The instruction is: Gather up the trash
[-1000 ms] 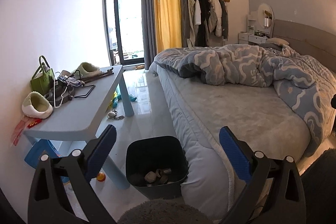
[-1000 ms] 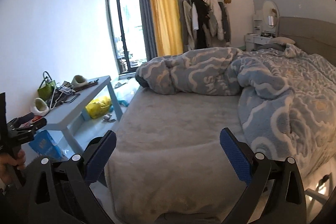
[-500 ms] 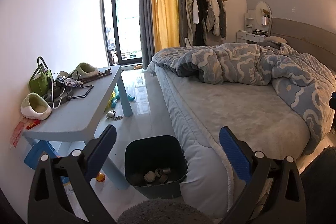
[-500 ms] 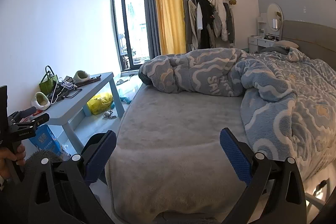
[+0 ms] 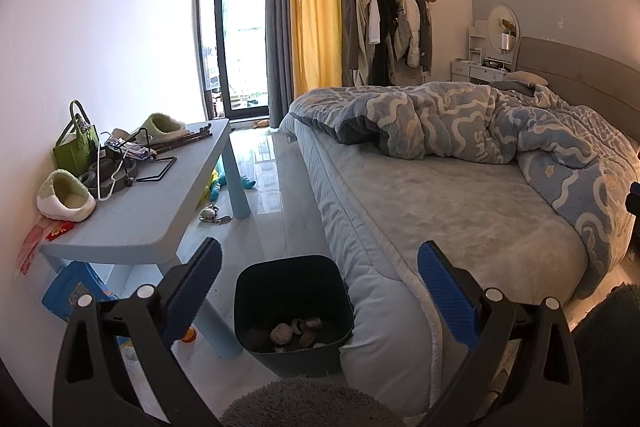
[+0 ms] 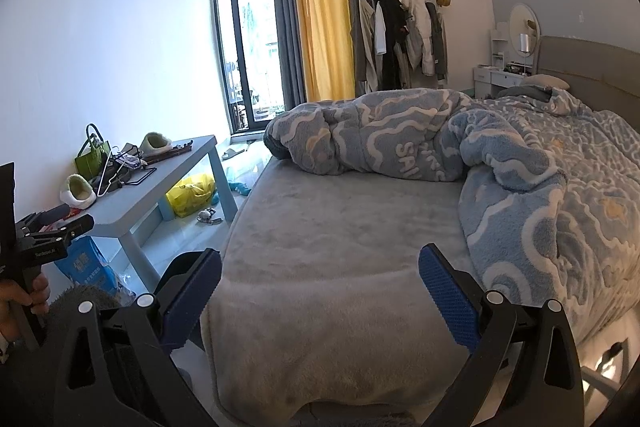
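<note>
While both tools hang spread wide and empty, the left gripper (image 5: pixel 318 291) sits directly above and just behind the dark square plastic waste bin (image 5: pixel 294 311), whose open mouth shows a few crumpled scraps at the bottom, wedged between the pale blue table leg (image 5: pixel 218 327) on its left and the grey mattress corner (image 5: pixel 384 315) on its right. By contrast the right gripper (image 6: pixel 320 293) faces the bare grey bed sheet (image 6: pixel 340 227), with that bin off to its lower left, so the left hand looks nearer
</note>
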Motion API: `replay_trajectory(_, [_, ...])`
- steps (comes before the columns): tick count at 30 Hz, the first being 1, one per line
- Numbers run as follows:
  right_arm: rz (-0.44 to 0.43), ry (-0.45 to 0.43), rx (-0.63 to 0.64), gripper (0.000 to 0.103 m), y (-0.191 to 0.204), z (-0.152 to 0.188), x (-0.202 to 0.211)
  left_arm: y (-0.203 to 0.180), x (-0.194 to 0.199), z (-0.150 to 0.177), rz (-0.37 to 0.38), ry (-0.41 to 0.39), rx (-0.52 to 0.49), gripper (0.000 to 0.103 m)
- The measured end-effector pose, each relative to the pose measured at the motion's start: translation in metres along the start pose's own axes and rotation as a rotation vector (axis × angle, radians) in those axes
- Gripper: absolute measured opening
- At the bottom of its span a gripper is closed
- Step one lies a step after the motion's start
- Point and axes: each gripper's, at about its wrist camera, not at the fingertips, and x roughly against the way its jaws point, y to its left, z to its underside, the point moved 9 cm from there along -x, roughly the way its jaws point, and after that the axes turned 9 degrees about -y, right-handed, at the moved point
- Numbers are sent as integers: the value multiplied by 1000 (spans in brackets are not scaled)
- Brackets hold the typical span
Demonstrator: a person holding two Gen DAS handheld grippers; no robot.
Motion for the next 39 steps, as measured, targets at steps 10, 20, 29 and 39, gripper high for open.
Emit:
replay_trajectory(10, [1,1,1,100,1,1,0,0,0,0,0,1,0,100])
replay_trajectory(20, [2,7,1,100,0,3,-1,0,0,0,0,1,1,100])
replay_trajectory(29, [2,7,1,100,0,2,-1,0,0,-1,-1,0,0,100])
replay_trajectory(39, [2,8,1,100,0,3,-1,0,0,0,-1,1,0,100])
